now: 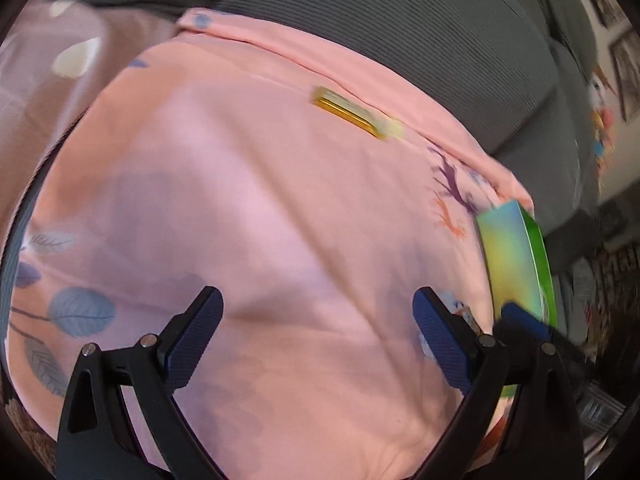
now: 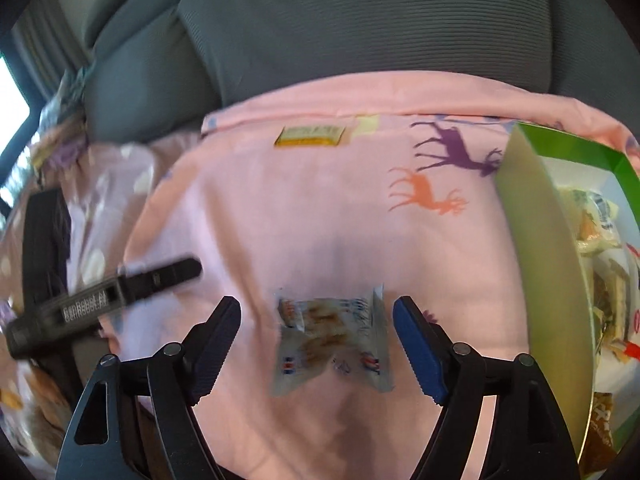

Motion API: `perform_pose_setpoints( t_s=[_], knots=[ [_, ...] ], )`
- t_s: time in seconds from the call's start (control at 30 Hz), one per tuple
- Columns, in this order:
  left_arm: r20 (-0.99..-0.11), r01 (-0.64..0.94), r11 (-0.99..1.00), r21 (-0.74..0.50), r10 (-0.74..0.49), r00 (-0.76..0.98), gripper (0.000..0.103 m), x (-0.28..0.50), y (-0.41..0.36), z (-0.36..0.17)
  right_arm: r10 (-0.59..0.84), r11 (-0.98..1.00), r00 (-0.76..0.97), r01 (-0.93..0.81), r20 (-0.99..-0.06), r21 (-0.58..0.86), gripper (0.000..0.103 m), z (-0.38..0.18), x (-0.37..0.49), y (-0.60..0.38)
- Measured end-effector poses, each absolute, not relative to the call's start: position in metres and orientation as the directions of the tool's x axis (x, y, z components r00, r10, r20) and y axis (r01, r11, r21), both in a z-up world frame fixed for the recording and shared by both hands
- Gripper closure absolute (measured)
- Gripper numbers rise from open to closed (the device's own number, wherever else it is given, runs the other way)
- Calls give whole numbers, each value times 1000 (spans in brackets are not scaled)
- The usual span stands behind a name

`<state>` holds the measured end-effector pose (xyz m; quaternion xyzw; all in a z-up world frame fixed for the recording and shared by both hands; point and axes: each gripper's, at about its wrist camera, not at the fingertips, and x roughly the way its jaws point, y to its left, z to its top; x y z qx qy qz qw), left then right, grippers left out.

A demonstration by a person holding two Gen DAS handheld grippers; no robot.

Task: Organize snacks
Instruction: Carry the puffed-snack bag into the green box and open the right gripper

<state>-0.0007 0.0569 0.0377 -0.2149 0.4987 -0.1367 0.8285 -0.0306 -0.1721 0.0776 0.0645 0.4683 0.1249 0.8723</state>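
A white snack packet [image 2: 330,340] lies on the pink cloth [image 2: 320,220] between the open jaws of my right gripper [image 2: 316,320]; the jaws do not touch it. A green box [image 2: 548,264] at the right holds several wrapped snacks [image 2: 600,240]. A small yellow packet [image 2: 310,136] lies at the far edge of the cloth. In the left wrist view my left gripper [image 1: 318,310] is open and empty over bare pink cloth [image 1: 260,200]. The yellow packet [image 1: 348,112] lies far ahead and the green box [image 1: 516,264] stands at the right.
A grey ribbed sofa cushion [image 2: 360,20] rises behind the cloth. The left gripper's black body [image 2: 104,300] reaches in from the left in the right wrist view. A paler patterned cloth [image 1: 48,80] lies to the left.
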Motion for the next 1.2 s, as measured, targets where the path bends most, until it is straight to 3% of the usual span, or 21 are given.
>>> perform_pose_setpoints(
  t_s=[0.13, 0.57, 0.87, 0.97, 1.03, 1.2],
  knots=[
    [-785, 67, 897, -437, -417, 459, 7, -3, 41, 39, 316, 945, 516, -100, -797, 310, 24, 73, -25, -188],
    [-768, 257, 836, -485, -548, 331, 7, -18, -6, 35, 412, 904, 435, -86, -801, 419, 24, 56, -16, -195],
    [-739, 265, 809, -525, -588, 329, 9, -12, -19, 27, 457, 883, 349, -62, -818, 466, 24, 34, -8, -194],
    [-718, 281, 793, -541, -609, 336, 17, -11, -24, 28, 457, 882, 334, -55, -824, 468, 24, 28, -7, -192],
    [-704, 293, 780, -553, -625, 336, 34, -9, -27, 28, 457, 883, 331, -55, -826, 466, 24, 26, -6, -191],
    [-659, 313, 726, -612, -687, 305, 49, -12, -34, 35, 469, 878, 329, -78, -819, 472, 33, 27, -9, -191]
  ],
)
